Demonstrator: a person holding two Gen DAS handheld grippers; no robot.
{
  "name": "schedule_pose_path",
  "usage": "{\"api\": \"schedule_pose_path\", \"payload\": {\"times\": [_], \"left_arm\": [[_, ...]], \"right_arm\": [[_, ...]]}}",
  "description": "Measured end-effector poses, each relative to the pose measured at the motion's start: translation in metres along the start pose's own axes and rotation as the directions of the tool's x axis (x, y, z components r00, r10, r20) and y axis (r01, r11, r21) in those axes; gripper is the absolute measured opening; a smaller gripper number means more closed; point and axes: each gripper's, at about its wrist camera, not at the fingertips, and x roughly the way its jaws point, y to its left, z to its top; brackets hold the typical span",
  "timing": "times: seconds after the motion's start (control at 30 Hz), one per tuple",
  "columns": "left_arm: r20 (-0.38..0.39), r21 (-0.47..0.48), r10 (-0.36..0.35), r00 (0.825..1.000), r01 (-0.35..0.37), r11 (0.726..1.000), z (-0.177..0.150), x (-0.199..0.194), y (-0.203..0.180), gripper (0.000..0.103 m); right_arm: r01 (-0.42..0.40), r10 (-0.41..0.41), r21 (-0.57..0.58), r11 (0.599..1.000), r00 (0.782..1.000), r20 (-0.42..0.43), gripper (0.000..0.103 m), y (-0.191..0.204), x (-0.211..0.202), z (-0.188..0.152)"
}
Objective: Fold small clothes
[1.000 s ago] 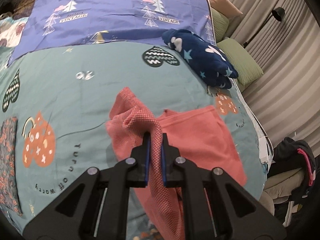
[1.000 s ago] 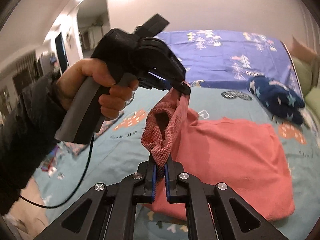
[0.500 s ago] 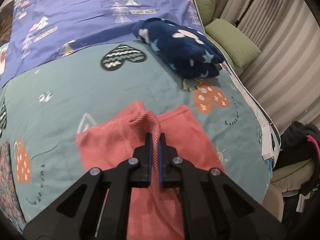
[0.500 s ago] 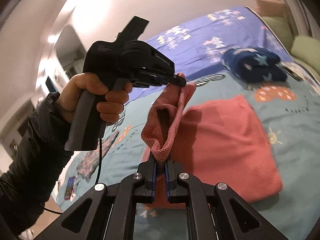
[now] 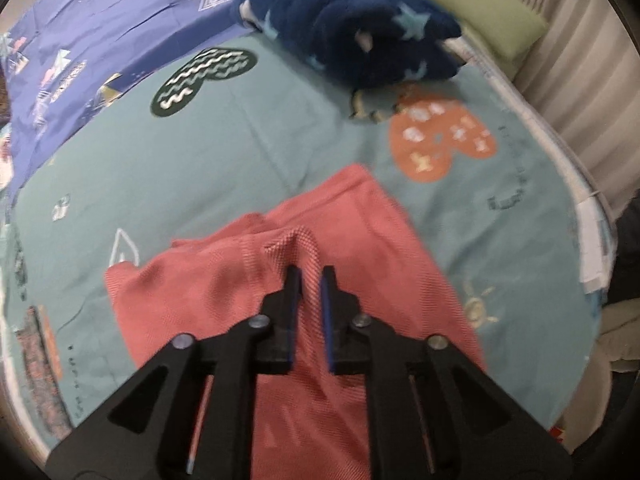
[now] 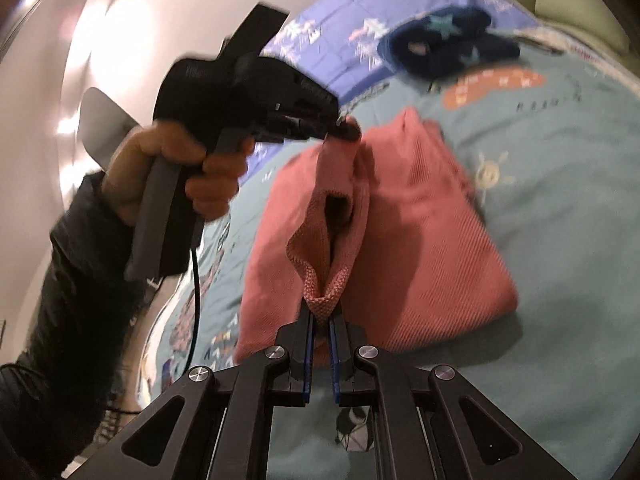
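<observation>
A salmon-pink knit garment (image 5: 352, 240) lies on the teal bedspread (image 5: 248, 148), partly folded over itself. My left gripper (image 5: 308, 276) holds a raised ridge of its fabric between slightly parted jaws, above the garment's middle. In the right wrist view the left gripper (image 6: 344, 126) pinches the upper end of a lifted fold of the garment (image 6: 420, 208). My right gripper (image 6: 321, 318) is shut on the lower end of that same fold, near the garment's near edge.
A folded navy star-print fleece (image 5: 352, 28) lies at the far side of the bed; it also shows in the right wrist view (image 6: 448, 40). A blue tree-print sheet (image 5: 100, 32) covers the far left. Green pillows (image 5: 480, 12) and curtains line the right edge.
Both grippers have carried the lifted fold forward over the garment, toward the navy fleece. The fold now hangs lower over the flat part, and the left jaws look slightly wider.
</observation>
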Motion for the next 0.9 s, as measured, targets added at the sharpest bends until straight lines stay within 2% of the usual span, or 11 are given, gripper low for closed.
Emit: {"api": "schedule_pose_path", "payload": {"times": [0.1,0.13,0.37,0.53,0.57,0.6,0.63,0.7,0.8,0.9], "left_arm": [[-0.015,0.007,0.102,0.995,-0.102,0.995,0.002,0.006,-0.001,0.039],[-0.025,0.018,0.141,0.990,-0.140,0.990,0.002,0.009,-0.004,0.042],[-0.078,0.092,0.251,0.965,-0.244,0.966,-0.002,0.030,-0.023,0.048],[-0.101,0.110,0.284,0.954,-0.273,0.956,-0.003,0.042,-0.024,0.050],[-0.107,0.107,0.282,0.953,-0.271,0.957,-0.001,0.044,-0.024,0.048],[-0.111,0.101,0.283,0.953,-0.273,0.957,-0.001,0.044,-0.022,0.034],[-0.116,0.089,0.282,0.952,-0.272,0.958,-0.001,0.044,-0.017,0.026],[-0.119,0.049,0.238,0.964,-0.234,0.971,-0.001,0.038,-0.008,0.017],[-0.098,-0.011,0.166,0.981,-0.168,0.986,-0.002,0.021,0.007,0.013],[-0.066,-0.035,0.127,0.990,-0.130,0.991,-0.005,0.002,0.018,0.013]], "right_arm": [[-0.021,0.021,-0.003,1.000,1.000,-0.017,0.006,0.000,0.004,-0.003],[-0.026,0.026,-0.006,1.000,0.999,-0.020,0.007,0.002,0.004,-0.004],[-0.046,0.045,-0.044,0.998,0.998,-0.033,0.008,0.009,0.009,0.001],[-0.048,0.045,-0.052,0.998,0.998,-0.049,0.008,0.008,0.013,0.000],[-0.047,0.044,-0.054,0.997,0.998,-0.050,0.008,0.008,0.013,0.000],[-0.046,0.043,-0.057,0.997,0.998,-0.049,0.008,0.009,0.012,0.000],[-0.045,0.042,-0.059,0.997,0.998,-0.048,0.008,0.009,0.012,0.000],[-0.043,0.040,-0.062,0.997,0.998,-0.049,0.008,0.008,0.013,0.002],[-0.044,0.040,-0.069,0.997,0.998,-0.050,0.008,0.008,0.013,0.003],[-0.044,0.041,-0.072,0.996,0.998,-0.048,0.010,0.009,0.013,0.006]]}}
